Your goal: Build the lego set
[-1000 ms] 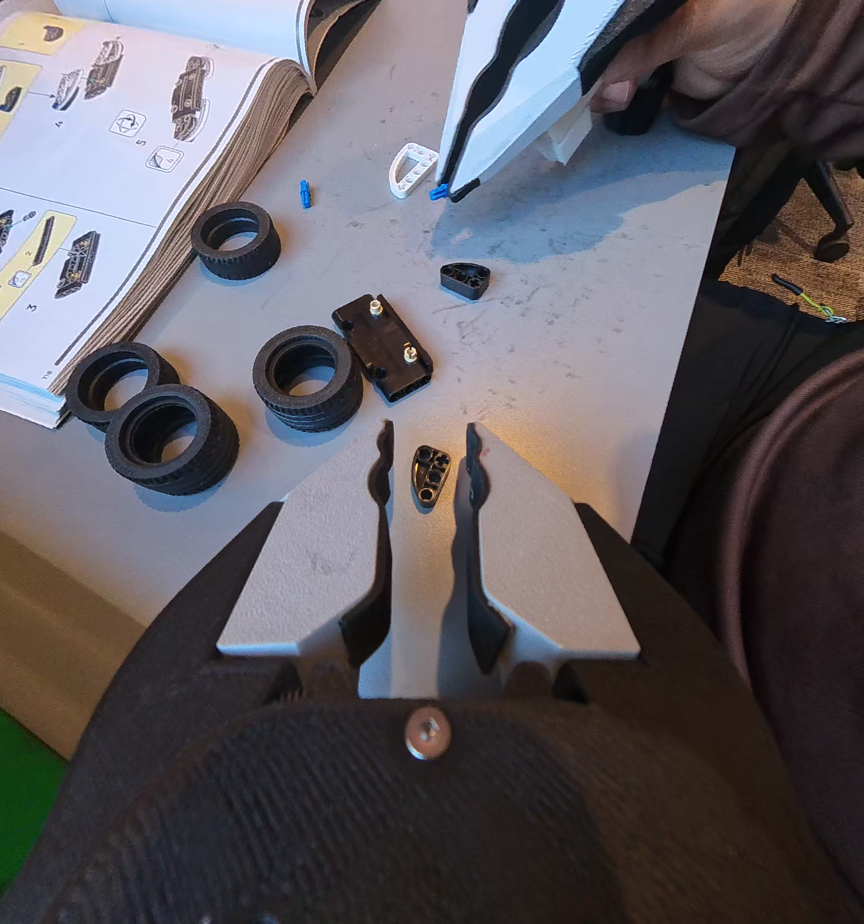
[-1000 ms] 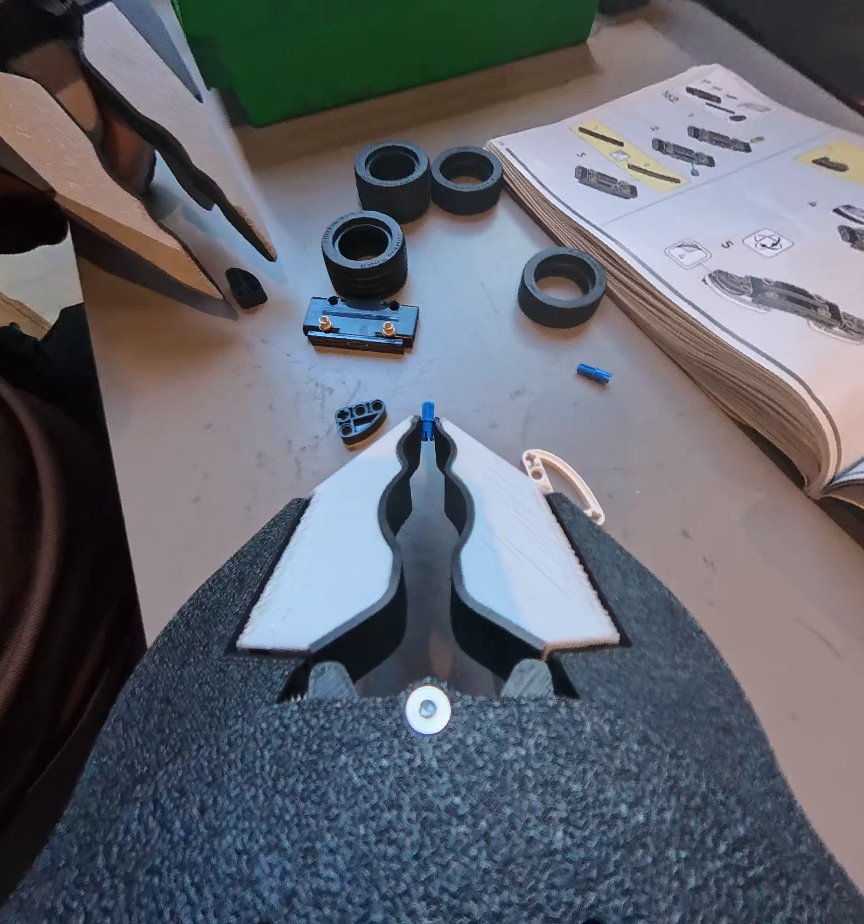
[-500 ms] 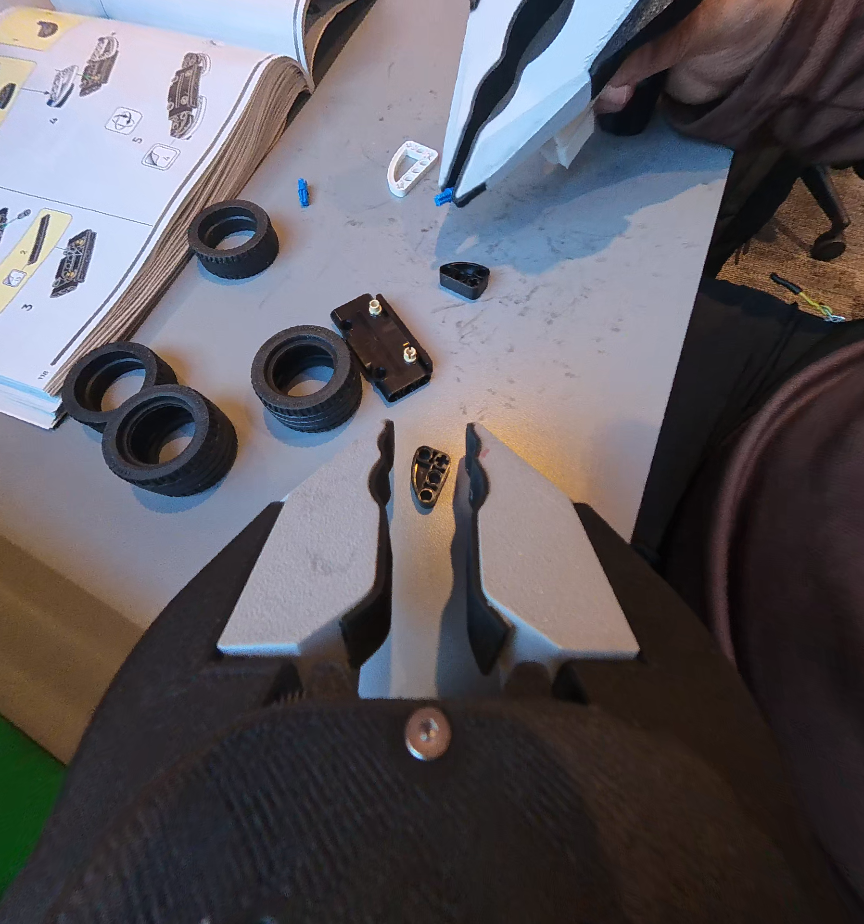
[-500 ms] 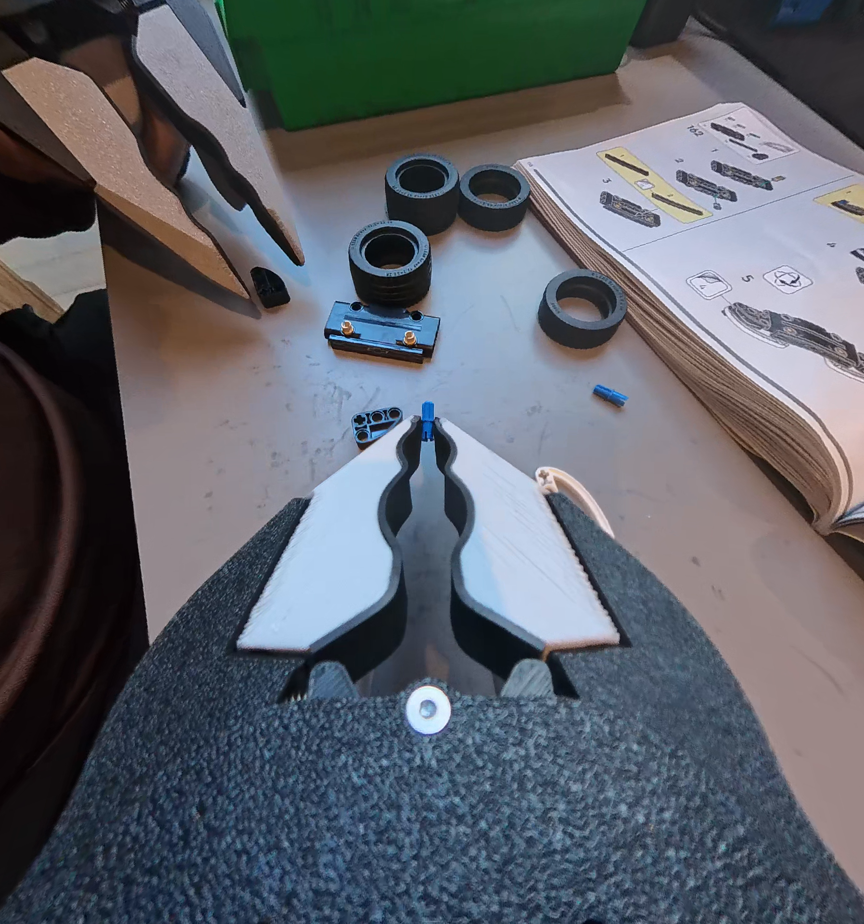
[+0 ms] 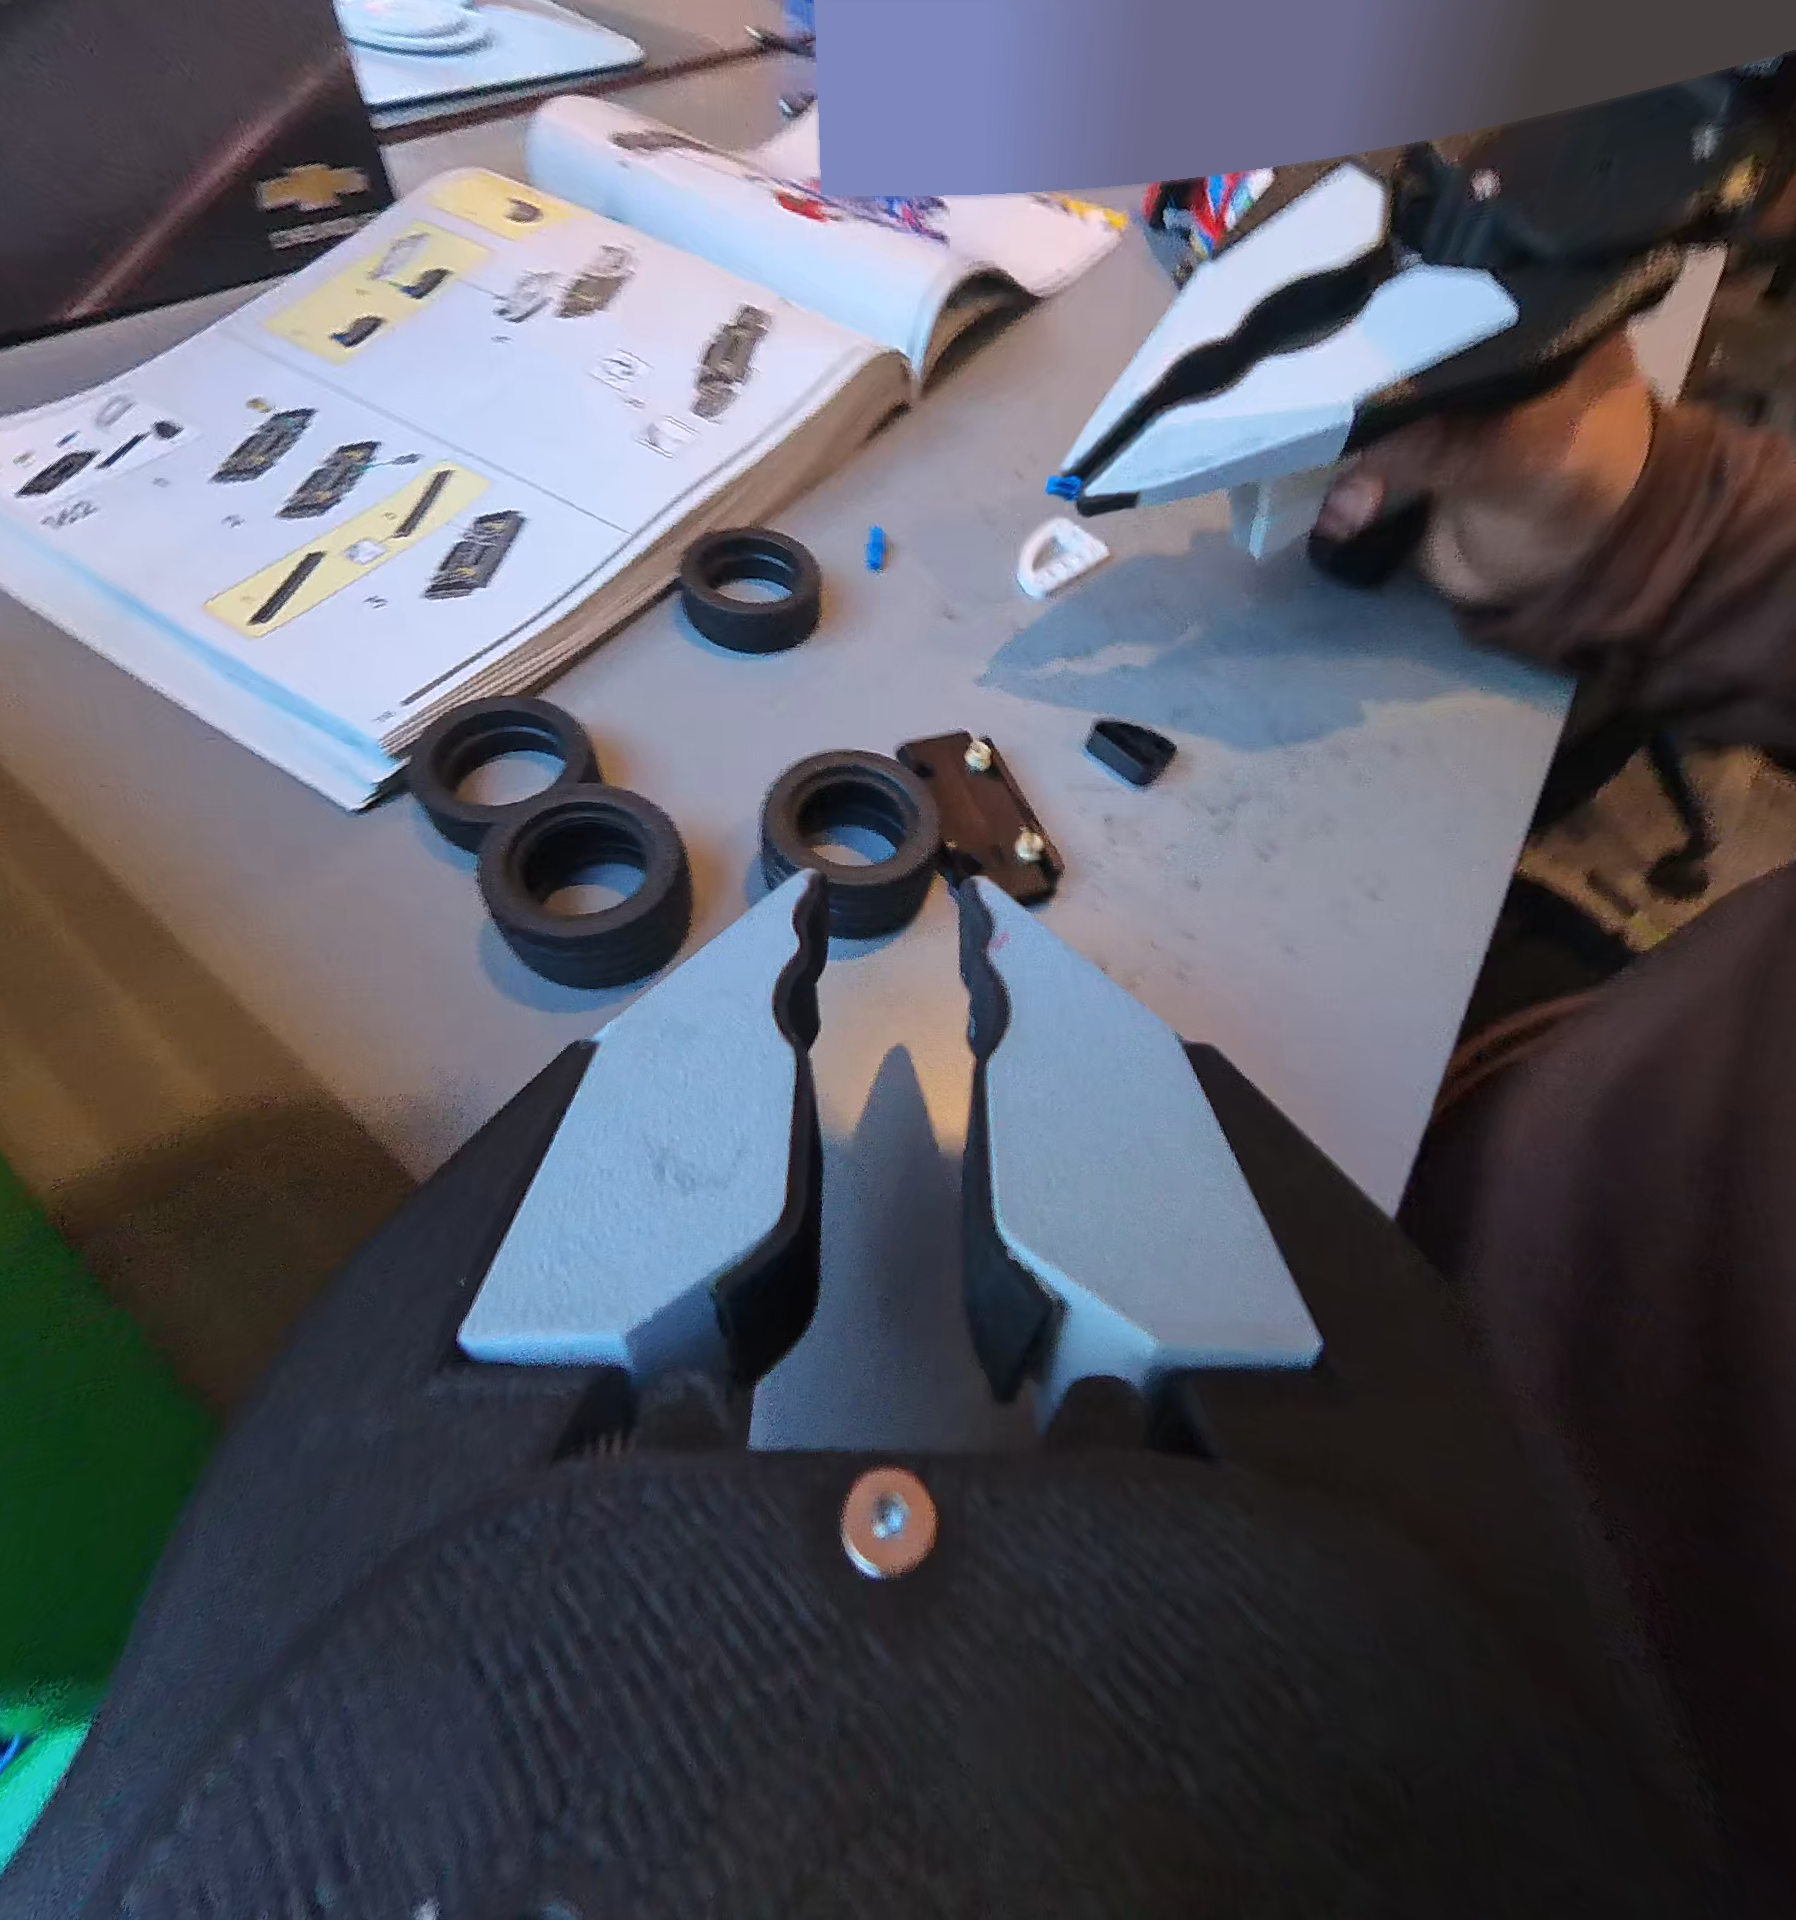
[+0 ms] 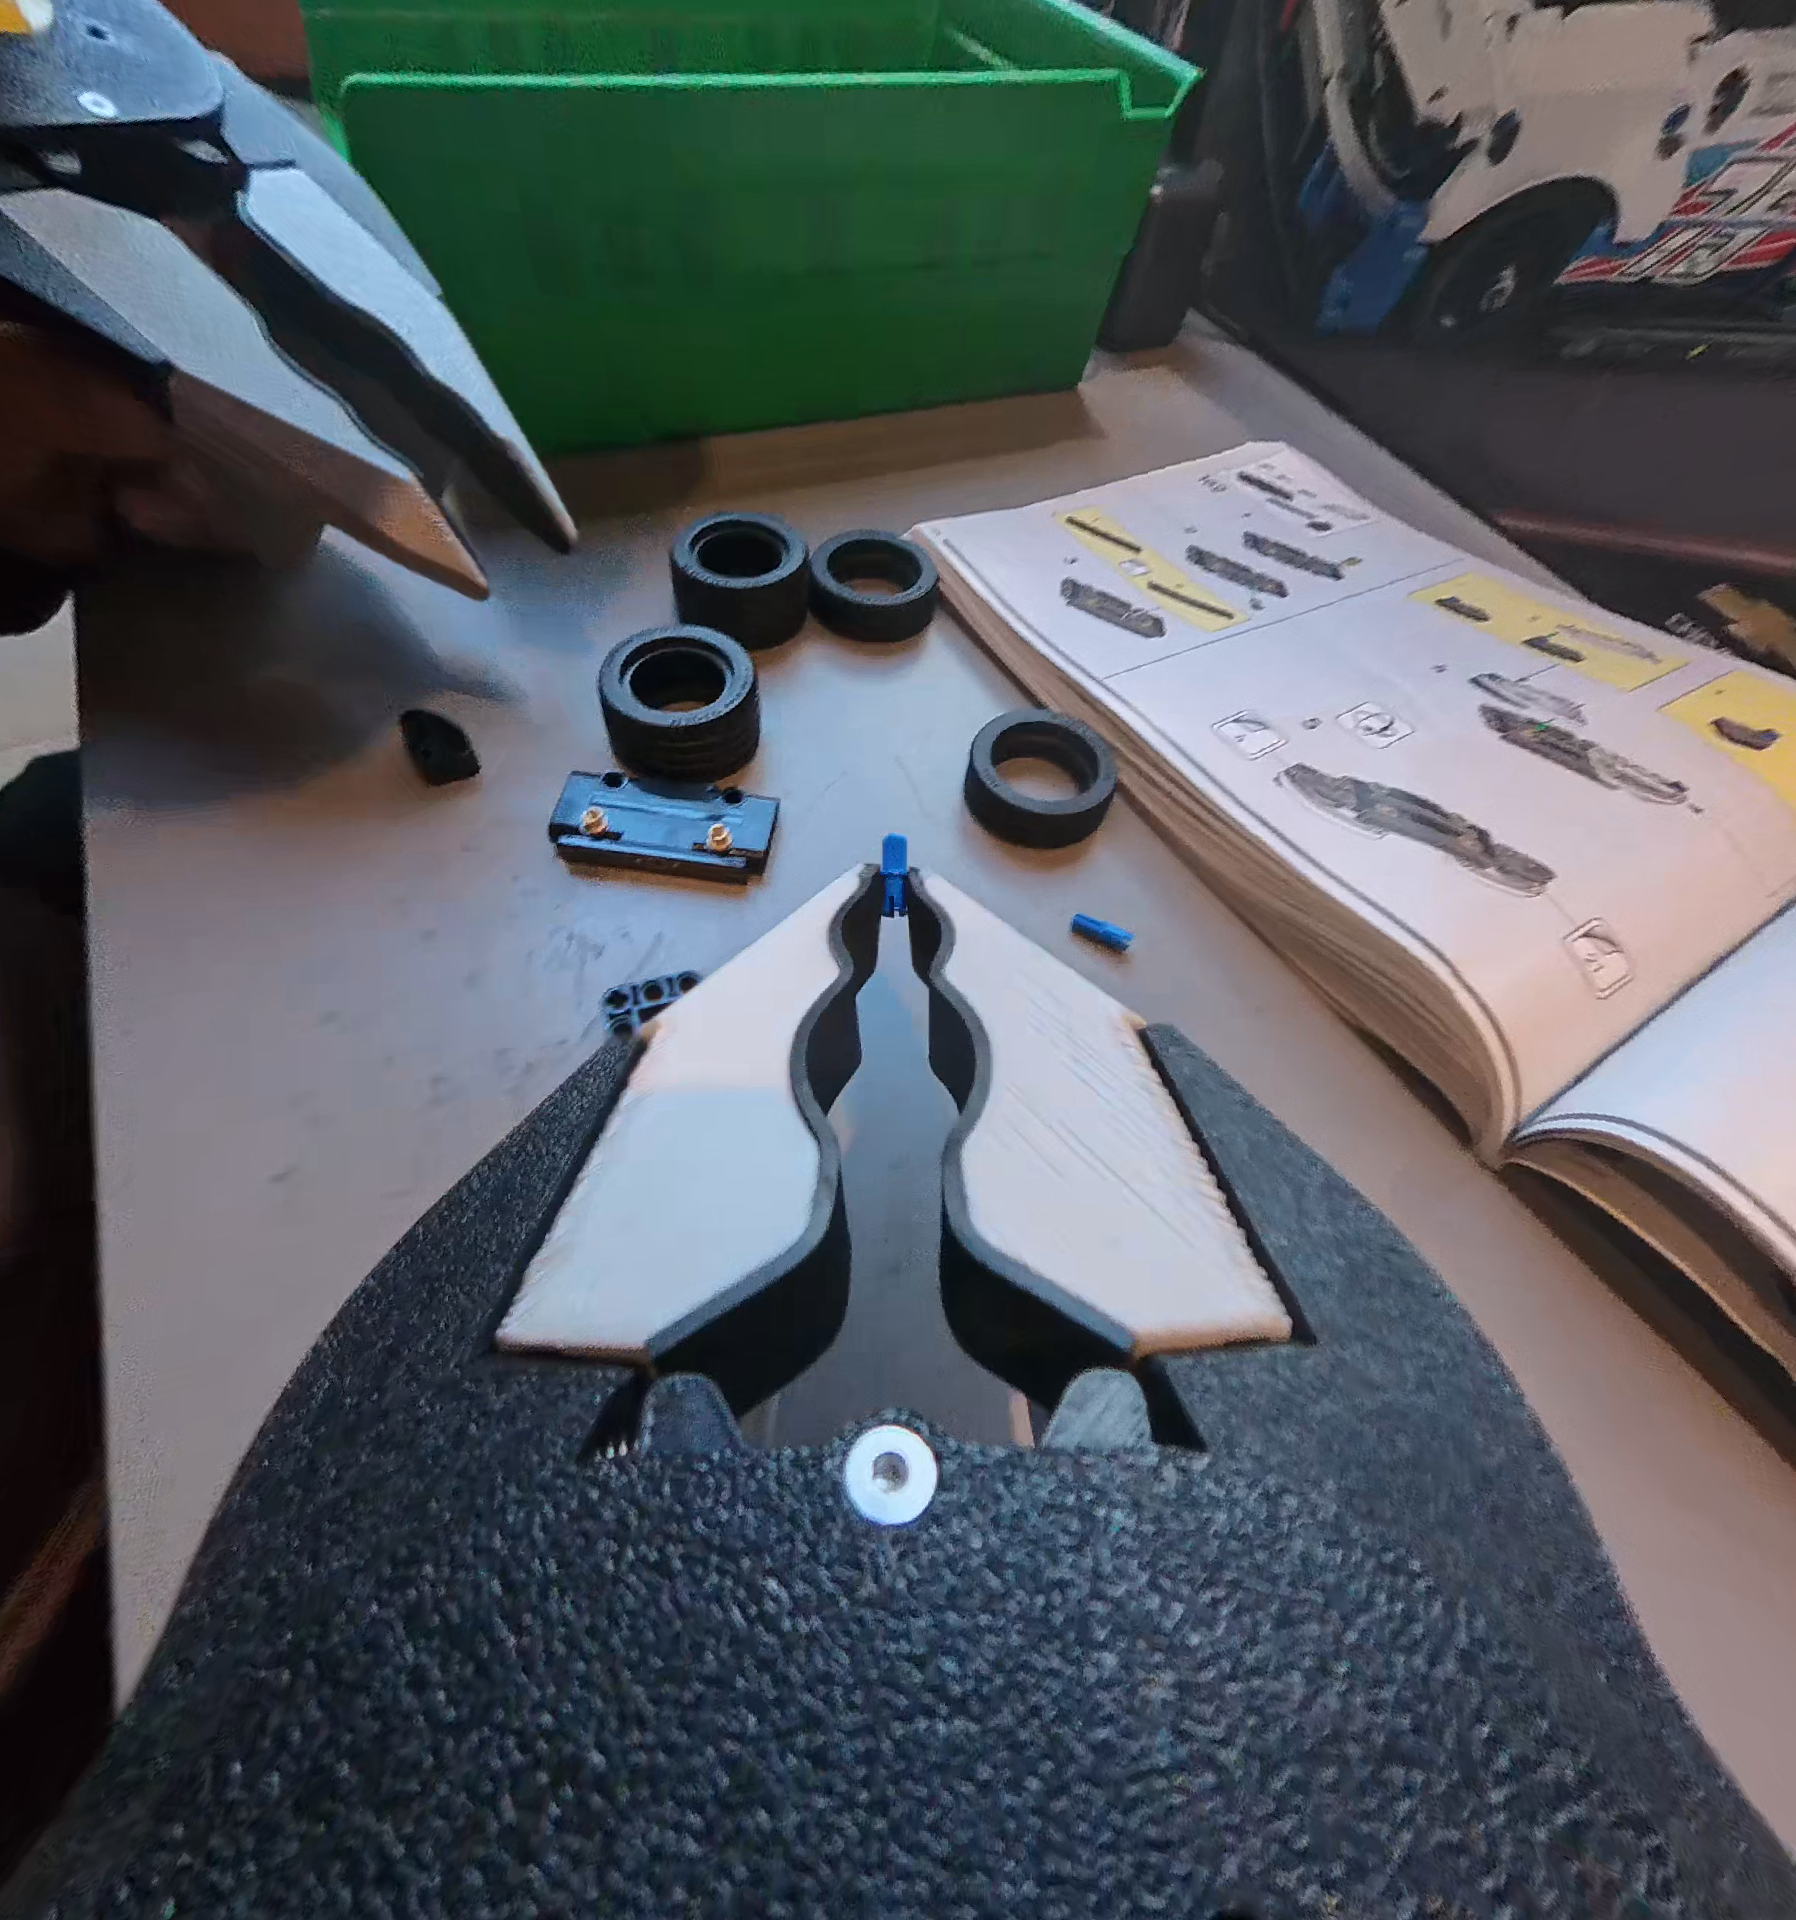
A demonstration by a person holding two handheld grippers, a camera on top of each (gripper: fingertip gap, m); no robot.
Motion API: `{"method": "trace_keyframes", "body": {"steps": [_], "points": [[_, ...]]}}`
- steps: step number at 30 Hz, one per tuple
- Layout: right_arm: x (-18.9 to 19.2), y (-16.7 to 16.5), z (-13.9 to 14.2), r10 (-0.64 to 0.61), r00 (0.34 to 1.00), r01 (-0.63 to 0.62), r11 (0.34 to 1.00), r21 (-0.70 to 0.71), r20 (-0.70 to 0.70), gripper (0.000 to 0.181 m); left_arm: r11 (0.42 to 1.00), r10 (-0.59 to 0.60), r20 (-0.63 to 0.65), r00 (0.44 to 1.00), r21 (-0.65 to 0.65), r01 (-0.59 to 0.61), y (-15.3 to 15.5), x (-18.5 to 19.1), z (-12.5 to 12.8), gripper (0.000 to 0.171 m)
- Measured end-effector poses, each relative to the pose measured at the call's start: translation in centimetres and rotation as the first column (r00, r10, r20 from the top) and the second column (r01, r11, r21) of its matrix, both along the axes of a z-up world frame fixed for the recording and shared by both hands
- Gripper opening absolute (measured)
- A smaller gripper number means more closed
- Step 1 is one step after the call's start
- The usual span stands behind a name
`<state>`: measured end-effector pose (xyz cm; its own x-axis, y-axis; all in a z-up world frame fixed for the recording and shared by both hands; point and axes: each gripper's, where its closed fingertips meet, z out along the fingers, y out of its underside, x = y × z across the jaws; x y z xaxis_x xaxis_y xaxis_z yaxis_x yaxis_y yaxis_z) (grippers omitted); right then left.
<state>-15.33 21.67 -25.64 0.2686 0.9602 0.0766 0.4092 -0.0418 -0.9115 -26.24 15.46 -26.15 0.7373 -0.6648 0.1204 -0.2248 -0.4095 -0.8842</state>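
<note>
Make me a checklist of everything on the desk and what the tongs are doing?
Surface: grey table, scuffed.
Job's things: four black tyres; black block with two gold pins; small black pieces; loose blue pin; white curved piece; open instruction book.
Clutter: green bin.
Tongs: left tongs open, empty; right tongs shut on held blue pin.
Cables: nothing seen.
Surroundings: car box, blurred.

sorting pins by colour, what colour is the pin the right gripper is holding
Blue. The pin is pinched at the right gripper's tips, clearest in the right wrist view.
</note>
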Motion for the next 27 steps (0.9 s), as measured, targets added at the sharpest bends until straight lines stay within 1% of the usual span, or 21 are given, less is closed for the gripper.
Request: {"method": "trace_keyframes", "body": {"steps": [3,6,10,13,15,21,27], "points": [[0.1,1.4,0.8,-0.054,0.998,0.056,0.997,0.056,-0.038,0.004,1.0,0.025,0.066,0.998,-0.01,-0.024,0.4,-0.6,0.5,0.024],[-0.1,2.5,1.0,-0.078,0.996,0.081,0.994,0.072,-0.049,0.004,0.999,0.04,0.097,0.994,-0.028,-0.038,0.9,-0.9,0.6,0.022],[-0.3,3.3,1.2,-0.097,0.994,0.101,0.99,0.102,-0.051,0.004,0.999,0.005,0.114,0.993,-0.045,0.0,1.1,-0.4,0.5,0.02],[-0.5,3.4,1.2,-0.089,0.995,0.094,0.991,0.095,-0.052,0.004,0.998,-0.009,0.098,0.995,-0.055,0.015,1.1,-0.1,0.3,0.02],[-0.5,3.4,1.3,-0.089,0.994,0.094,0.991,0.094,-0.06,0.004,0.999,0.003,0.088,0.996,-0.038,0.001,1.2,-0.2,0.4,0.02],[-0.2,3.4,1.8,-0.098,0.991,0.107,0.988,0.111,-0.089,0.004,0.999,0.026,0.112,0.993,-0.031,-0.023,1.4,-0.6,0.7,0.021],[-0.5,3.3,1.3,-0.096,0.994,0.102,0.988,0.113,-0.055,0.004,0.999,0.018,0.117,0.993,-0.038,-0.013,1.3,-0.5,0.7,0.021]]}}
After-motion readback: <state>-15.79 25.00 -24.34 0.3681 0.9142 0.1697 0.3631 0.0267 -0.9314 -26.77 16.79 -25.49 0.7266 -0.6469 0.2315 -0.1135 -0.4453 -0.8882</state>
